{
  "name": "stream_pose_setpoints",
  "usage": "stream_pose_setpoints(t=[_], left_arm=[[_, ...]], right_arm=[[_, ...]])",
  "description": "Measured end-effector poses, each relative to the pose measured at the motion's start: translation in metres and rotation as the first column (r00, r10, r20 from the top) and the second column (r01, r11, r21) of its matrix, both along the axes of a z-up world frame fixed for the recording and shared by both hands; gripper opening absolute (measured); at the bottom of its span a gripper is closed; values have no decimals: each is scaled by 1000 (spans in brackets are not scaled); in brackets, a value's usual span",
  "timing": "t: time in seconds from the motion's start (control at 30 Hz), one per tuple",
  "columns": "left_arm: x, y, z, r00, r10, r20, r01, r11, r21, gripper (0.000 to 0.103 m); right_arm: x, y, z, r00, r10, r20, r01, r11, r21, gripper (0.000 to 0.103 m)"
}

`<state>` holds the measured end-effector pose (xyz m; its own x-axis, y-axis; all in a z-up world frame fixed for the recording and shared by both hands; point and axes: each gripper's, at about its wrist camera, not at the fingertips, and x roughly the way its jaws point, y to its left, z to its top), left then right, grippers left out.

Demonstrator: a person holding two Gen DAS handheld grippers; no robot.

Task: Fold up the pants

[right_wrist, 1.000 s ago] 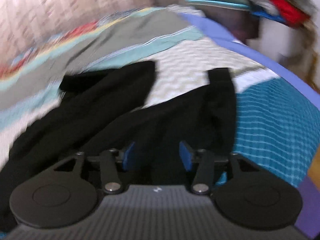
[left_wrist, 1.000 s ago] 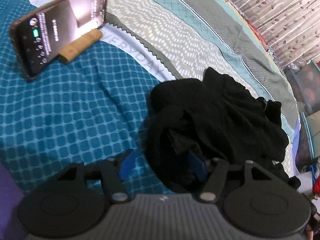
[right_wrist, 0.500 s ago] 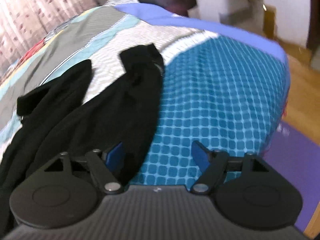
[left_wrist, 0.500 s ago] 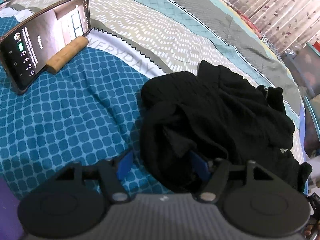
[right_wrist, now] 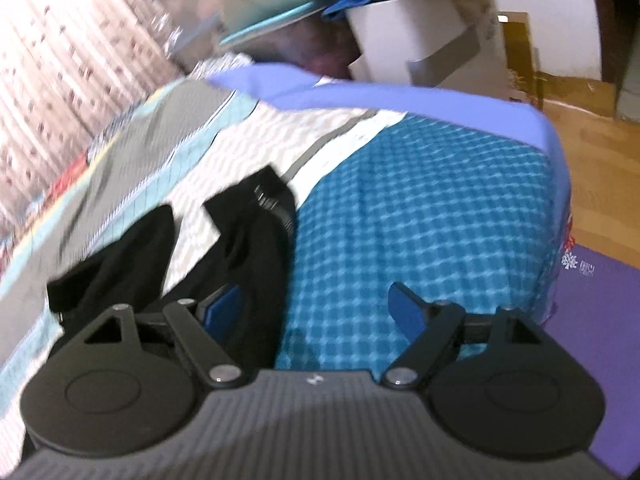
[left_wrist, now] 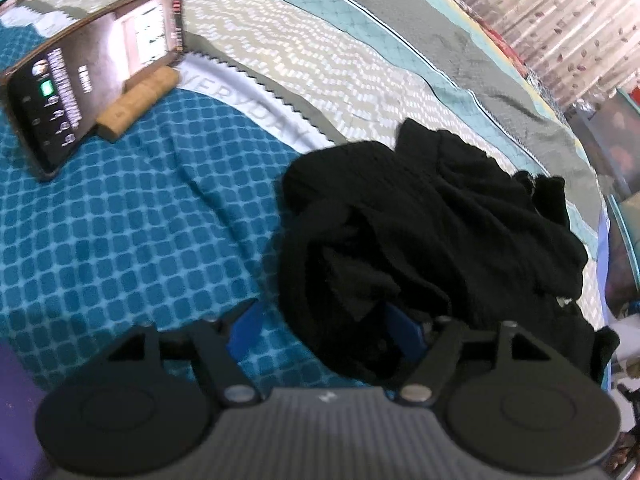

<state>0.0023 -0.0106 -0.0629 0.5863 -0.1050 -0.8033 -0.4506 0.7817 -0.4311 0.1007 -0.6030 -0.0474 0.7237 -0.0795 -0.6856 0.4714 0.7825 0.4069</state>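
One phone (left_wrist: 96, 76) leans left of bunched pants (left_wrist: 420, 236).

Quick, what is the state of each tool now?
Left tool: open, at the edge of the black pants, holding nothing.
Right tool: open, holding nothing.

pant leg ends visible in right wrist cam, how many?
2. One leg end lies at the border of the white-patterned and blue-checked areas of the bedspread; the other lies left of it on the white pattern. The pants are bunched elsewhere; nothing more shows.
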Motion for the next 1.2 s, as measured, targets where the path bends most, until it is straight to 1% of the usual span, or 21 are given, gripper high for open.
stream_pose_setpoints(t=[0.13,0.2,0.23,0.33,0.4,0.43,0.47,0.5,0.57,0.6,0.67,0.7,0.77,0.83,0.87,0.9,0.97,1.03,1.1,1.13,1.2], left_arm=[[7,-7,3,1000,-9,-9,10,1000,9,71],[7,-8,4,1000,-2,-16,2,1000,13,70],[8,-9,3,1000,1,-21,0,1000,16,70],[11,-11,1,999,11,-39,-10,1000,28,69],[14,-12,0,999,16,-47,-14,999,33,63],[16,-12,0,999,18,-50,-16,999,33,60],[18,-11,-1,998,20,-54,-18,999,31,49],[20,-11,-2,998,18,-57,-17,1000,24,34],[21,-9,-4,998,11,-62,-12,1000,-6,14],[21,-8,-4,998,10,-61,-11,1000,-14,12],[18,-7,-2,998,0,-55,-2,1000,-25,11],[15,-7,0,999,-15,-48,13,999,-39,11],[10,-11,0,998,-59,-32,57,996,-75,11],[6,-18,-4,995,-80,-55,77,996,-53,12],[5,-22,-6,994,-88,-68,87,996,-27,16],[3,-23,-8,993,-93,-71,92,996,-14,18],[-3,-22,-7,994,-93,-51,91,995,-30,22],[-10,-18,-2,995,-92,-26,91,995,-39,30],[-17,-11,3,996,-84,0,84,996,-28,43],[-19,-7,5,997,-77,14,77,997,-23,44],[-22,1,6,997,-61,42,63,997,-37,49]], right_arm=[[20,8,6,999,37,-2,-37,998,-50,82],[36,25,9,994,113,-10,-113,984,-139,82],[46,36,10,987,157,-22,-158,967,-200,82],[77,68,3,957,273,-101,-291,885,-364,82],[99,75,-13,946,270,-179,-321,854,-409,78],[106,71,-20,945,255,-203,-318,858,-404,69],[114,61,-28,944,234,-231,-308,876,-370,33],[117,49,-32,947,214,-238,-285,903,-320,15],[109,21,-23,979,133,-153,-164,964,-208,12],[102,14,-15,989,82,-125,-108,969,-224,9],[85,-2,1,998,-24,-66,4,957,-290,8],[76,-13,6,997,-66,-45,51,959,-280,8],[66,-23,6,989,-130,-63,105,945,-309,9],[66,-27,-3,979,-147,-138,89,929,-360,14],[66,-29,-7,972,-155,-176,84,930,-359,22],[63,-31,-8,965,-186,-185,110,927,-357,38],[55,-29,0,958,-256,-131,193,910,-366,58],[51,-20,16,954,-292,-66,245,888,-390,59],[50,-4,34,964,-267,8,248,881,-404,59],[51,6,45,974,-223,43,221,888,-404,59],[62,36,63,995,-66,73,90,915,-394,59]])
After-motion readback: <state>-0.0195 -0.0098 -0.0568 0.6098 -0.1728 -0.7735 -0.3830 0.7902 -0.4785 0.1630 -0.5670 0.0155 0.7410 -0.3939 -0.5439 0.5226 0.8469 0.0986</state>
